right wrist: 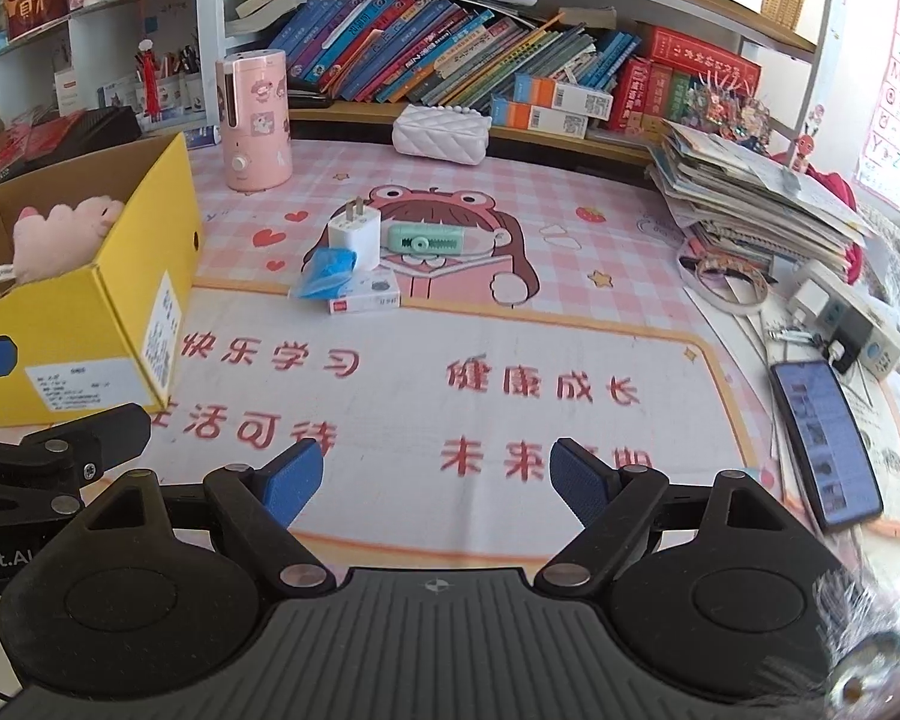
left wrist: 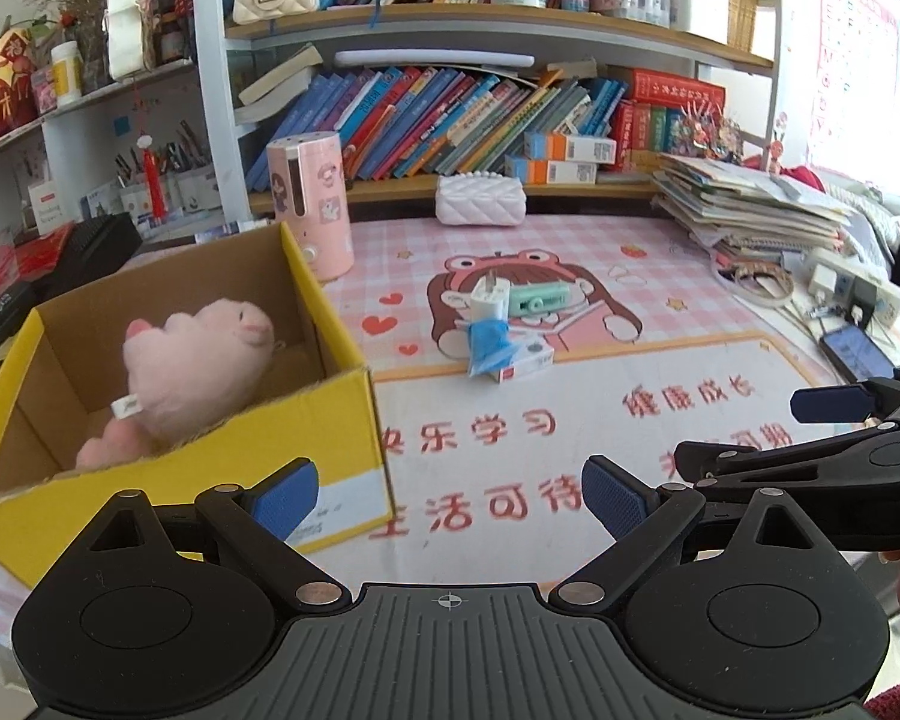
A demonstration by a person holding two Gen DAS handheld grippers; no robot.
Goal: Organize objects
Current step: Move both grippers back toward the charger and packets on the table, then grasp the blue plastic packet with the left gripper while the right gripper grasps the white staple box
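A yellow cardboard box (left wrist: 354, 420) (right wrist: 120, 276) stands at the left of the desk mat, with a pink plush pig (left wrist: 198, 354) (right wrist: 60, 228) inside. In the mat's middle lie a white charger plug (left wrist: 489, 300) (right wrist: 357, 234), a mint-green clip-like item (left wrist: 537, 299) (right wrist: 426, 238), a blue bag (left wrist: 489, 345) (right wrist: 327, 273) and a small white box (left wrist: 528, 360) (right wrist: 369, 297), close together. My left gripper (left wrist: 450, 498) is open and empty, near the box's front corner. My right gripper (right wrist: 435, 480) is open and empty over the mat's near part.
A pink cylinder appliance (left wrist: 312, 204) (right wrist: 255, 120) and a white quilted pouch (left wrist: 480, 199) (right wrist: 441, 133) stand at the back. A paper stack (right wrist: 756, 198), power strip (right wrist: 846, 318) and phone (right wrist: 825, 438) lie at the right. Bookshelves (right wrist: 450, 66) rise behind.
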